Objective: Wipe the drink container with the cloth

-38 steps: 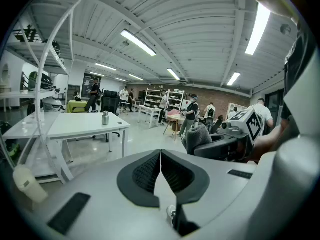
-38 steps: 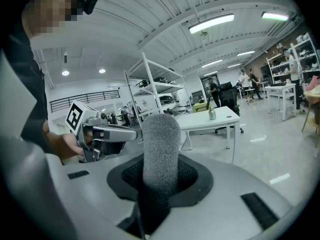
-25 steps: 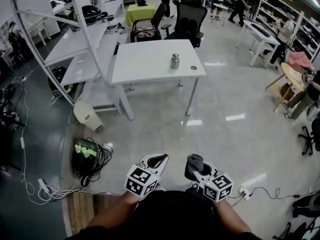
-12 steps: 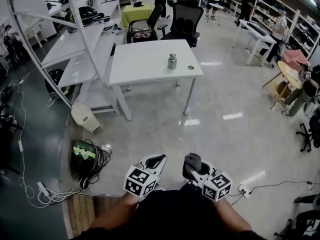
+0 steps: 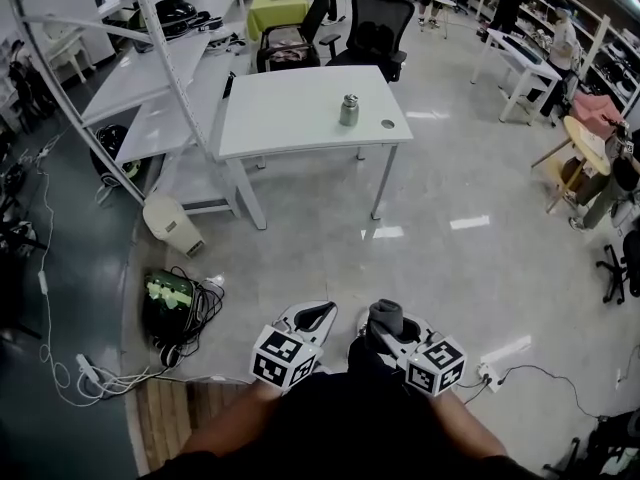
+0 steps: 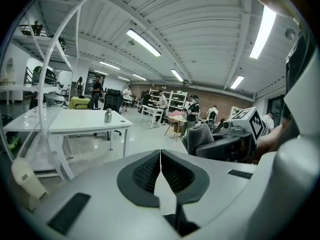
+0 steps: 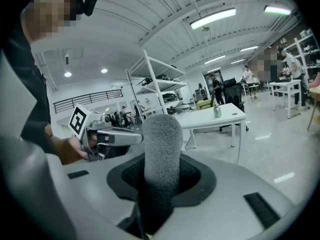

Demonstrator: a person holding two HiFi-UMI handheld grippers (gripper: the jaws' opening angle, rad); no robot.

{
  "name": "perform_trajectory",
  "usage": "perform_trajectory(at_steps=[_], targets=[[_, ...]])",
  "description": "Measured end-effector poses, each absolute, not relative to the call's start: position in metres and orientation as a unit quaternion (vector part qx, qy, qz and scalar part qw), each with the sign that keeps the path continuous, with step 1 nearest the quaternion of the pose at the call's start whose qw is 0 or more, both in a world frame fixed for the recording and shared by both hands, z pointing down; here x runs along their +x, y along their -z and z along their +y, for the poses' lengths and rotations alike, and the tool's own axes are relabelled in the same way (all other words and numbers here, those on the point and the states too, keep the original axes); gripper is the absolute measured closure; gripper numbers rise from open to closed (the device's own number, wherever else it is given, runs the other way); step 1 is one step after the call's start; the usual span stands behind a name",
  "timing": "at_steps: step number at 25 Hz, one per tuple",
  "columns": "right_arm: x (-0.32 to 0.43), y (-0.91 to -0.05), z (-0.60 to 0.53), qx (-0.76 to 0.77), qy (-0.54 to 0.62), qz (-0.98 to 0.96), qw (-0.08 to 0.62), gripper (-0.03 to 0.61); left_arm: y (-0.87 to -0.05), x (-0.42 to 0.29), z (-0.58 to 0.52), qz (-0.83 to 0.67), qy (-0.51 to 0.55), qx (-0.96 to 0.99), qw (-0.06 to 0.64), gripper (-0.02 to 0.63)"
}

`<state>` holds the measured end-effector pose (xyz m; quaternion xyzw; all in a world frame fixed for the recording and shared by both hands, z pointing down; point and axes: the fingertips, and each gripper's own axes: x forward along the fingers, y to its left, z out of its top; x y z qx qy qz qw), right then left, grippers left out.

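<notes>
The metal drink container (image 5: 349, 109) stands upright on the white table (image 5: 290, 123), far ahead of me; it also shows small in the left gripper view as the container (image 6: 108, 115) and in the right gripper view as the container (image 7: 217, 111). My right gripper (image 5: 385, 320) is shut on a folded grey cloth (image 7: 161, 149) that sticks up between its jaws. My left gripper (image 5: 314, 316) is shut with nothing in it, its pads pressed together. Both grippers are held close to my body, several steps short of the table.
A small round lid (image 5: 388, 124) lies on the table right of the container. Black office chairs (image 5: 381, 30) stand behind the table. White shelving (image 5: 150, 78) runs along the left. Cables and a black-green box (image 5: 170, 303) lie on the floor at left.
The view has shifted slightly toward the table. Both grippers stay in the same pose near my body, the cloth still held in the right one.
</notes>
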<state>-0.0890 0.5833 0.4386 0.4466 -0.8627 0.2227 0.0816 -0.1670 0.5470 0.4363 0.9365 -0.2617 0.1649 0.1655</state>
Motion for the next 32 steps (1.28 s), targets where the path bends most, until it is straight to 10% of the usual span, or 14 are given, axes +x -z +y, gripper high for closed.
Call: perform_trajectory(at_steps=[32], targets=[[0.034, -0.438, 0.329, 0.416, -0.232, -0.878, 0.047, 0.472, -0.443, -0.049, 0.325, -0.31, -0.206, 0.914, 0.16, 0.597]])
